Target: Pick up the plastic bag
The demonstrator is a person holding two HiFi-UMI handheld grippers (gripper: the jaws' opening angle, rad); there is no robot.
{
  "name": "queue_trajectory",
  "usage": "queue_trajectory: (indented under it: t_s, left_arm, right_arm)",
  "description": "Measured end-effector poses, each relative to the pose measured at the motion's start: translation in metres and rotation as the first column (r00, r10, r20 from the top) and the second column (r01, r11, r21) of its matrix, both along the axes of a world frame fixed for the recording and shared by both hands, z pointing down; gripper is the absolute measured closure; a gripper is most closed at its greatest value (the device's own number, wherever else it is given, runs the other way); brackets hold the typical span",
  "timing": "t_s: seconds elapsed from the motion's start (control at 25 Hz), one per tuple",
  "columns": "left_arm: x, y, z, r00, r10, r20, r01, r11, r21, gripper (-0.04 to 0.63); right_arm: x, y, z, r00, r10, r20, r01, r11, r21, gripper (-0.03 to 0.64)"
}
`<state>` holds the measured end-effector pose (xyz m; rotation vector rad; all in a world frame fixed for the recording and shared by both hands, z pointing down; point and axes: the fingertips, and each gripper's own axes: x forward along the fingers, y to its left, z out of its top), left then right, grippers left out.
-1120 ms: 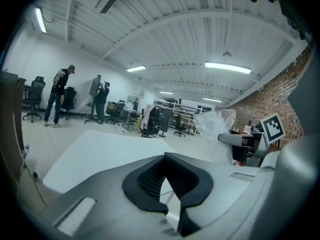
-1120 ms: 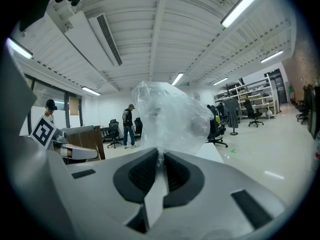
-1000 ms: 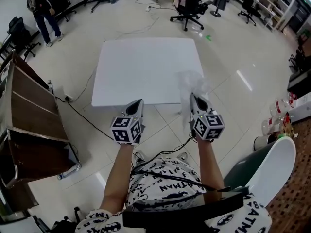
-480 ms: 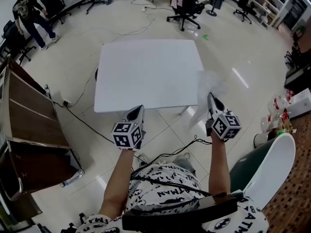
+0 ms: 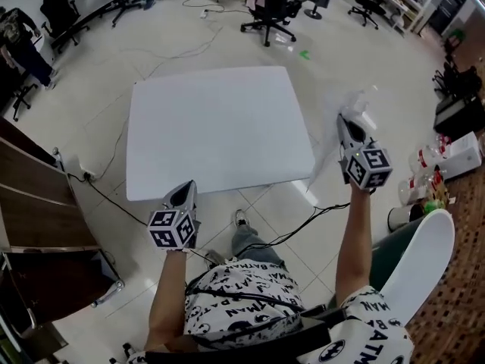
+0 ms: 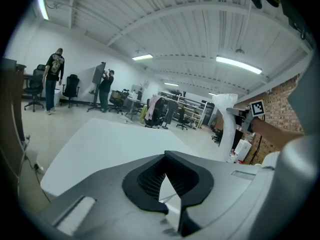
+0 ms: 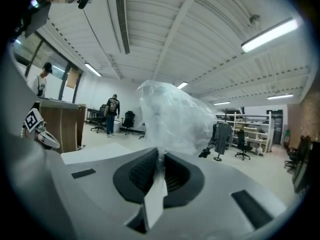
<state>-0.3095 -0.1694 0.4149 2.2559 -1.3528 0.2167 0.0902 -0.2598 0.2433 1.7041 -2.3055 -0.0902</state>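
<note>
Finding: your right gripper (image 7: 159,156) has its jaws closed tight on a pinched fold of the plastic bag (image 7: 172,116). The rest of the film billows loosely beyond the tips.

Location: in the head view the bag is off the counter (image 5: 212,127). It is held in the air just past the counter's right edge, above the floor.

Your left gripper (image 6: 165,155) sits low at the counter's near edge. Its jaw tips are together and nothing is between them.

Handling assessment: the bag is thin, clear and crumpled, so I judge it very light and wholly limp. It will sag, swing and catch air on any quick move. The film looks slick, and a pinch on a single layer may creep out of the pads.

Recommendation: take hold where several layers are gathered, as your present grip appears to do, and not at a loose single edge. Crushing is unlikely to hurt it, though a sharp tug could stretch or tear the film.
</note>
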Motion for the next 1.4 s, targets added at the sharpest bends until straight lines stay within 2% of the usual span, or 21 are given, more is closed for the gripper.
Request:
queue_trajectory:
  t_s: [0.16,0.28,0.4,0.52,0.64,0.84,0.92,0.96,1.08,1.12,1.16,1.2,1.28,1.36,1.4]
  left_arm:
    - [-0.002,-0.028,-0.002,0.998,-0.061,0.013,0.061,0.998,0.001,0.595]
    - [-0.002,-0.038,0.001,0.993,-0.117,0.007,0.117,0.993,-0.012,0.595]
    - [-0.007,-0.04,0.009,0.987,-0.162,0.005,0.162,0.986,-0.026,0.595]
    - [-0.021,-0.036,0.024,0.976,-0.219,0.012,0.219,0.975,-0.047,0.595]
    - [-0.035,-0.031,0.038,0.966,-0.257,0.025,0.258,0.964,-0.072,0.595]
    - [-0.066,-0.01,0.054,0.94,-0.338,0.042,0.341,0.933,-0.113,0.595]
    - [-0.076,-0.005,0.06,0.931,-0.363,0.045,0.366,0.923,-0.121,0.595]
    - [-0.079,-0.004,0.063,0.927,-0.373,0.047,0.376,0.918,-0.126,0.595]
    - [-0.088,-0.003,0.073,0.919,-0.389,0.056,0.393,0.908,-0.146,0.595]
    - [-0.091,-0.004,0.076,0.919,-0.39,0.061,0.395,0.906,-0.152,0.595]
    - [-0.093,-0.005,0.079,0.92,-0.387,0.067,0.393,0.906,-0.157,0.595]
    - [-0.095,-0.007,0.082,0.922,-0.381,0.073,0.388,0.908,-0.161,0.595]
    - [-0.095,-0.014,0.089,0.93,-0.358,0.079,0.367,0.915,-0.166,0.595]
    - [-0.09,-0.026,0.098,0.943,-0.322,0.087,0.333,0.928,-0.17,0.595]
    - [-0.086,-0.033,0.103,0.949,-0.3,0.093,0.312,0.934,-0.174,0.595]
  right_arm:
    - [-0.042,-0.064,0.015,0.981,-0.179,-0.077,0.178,0.984,-0.023,0.604]
    - [-0.1,-0.097,0.047,0.93,-0.343,-0.135,0.329,0.937,-0.116,0.604]
    - [-0.172,-0.104,0.107,0.858,-0.494,-0.14,0.451,0.855,-0.255,0.604]
    - [-0.236,-0.098,0.189,0.786,-0.608,-0.106,0.527,0.751,-0.397,0.603]
    - [-0.285,-0.095,0.255,0.742,-0.667,-0.063,0.56,0.67,-0.487,0.603]
    - [-0.36,-0.072,0.323,0.662,-0.749,-0.03,0.588,0.543,-0.6,0.603]
    - [-0.381,-0.063,0.341,0.646,-0.763,-0.017,0.583,0.507,-0.634,0.601]
    - [-0.389,-0.061,0.345,0.641,-0.767,-0.019,0.579,0.5,-0.644,0.601]
    - [-0.41,-0.058,0.357,0.629,-0.775,-0.054,0.565,0.504,-0.654,0.593]
    - [-0.416,-0.057,0.363,0.629,-0.775,-0.06,0.557,0.503,-0.661,0.537]
    - [-0.423,-0.057,0.367,0.63,-0.774,-0.06,0.553,0.501,-0.666,0.445]
    - [-0.428,-0.056,0.37,0.634,-0.771,-0.058,0.551,0.502,-0.667,0.434]
    - [-0.433,-0.058,0.371,0.647,-0.761,-0.039,0.558,0.509,-0.655,0.339]
    - [-0.429,-0.061,0.357,0.681,-0.732,0.01,0.581,0.532,-0.617,0.337]
    - [-0.421,-0.065,0.348,0.707,-0.707,0.037,0.588,0.557,-0.587,0.337]
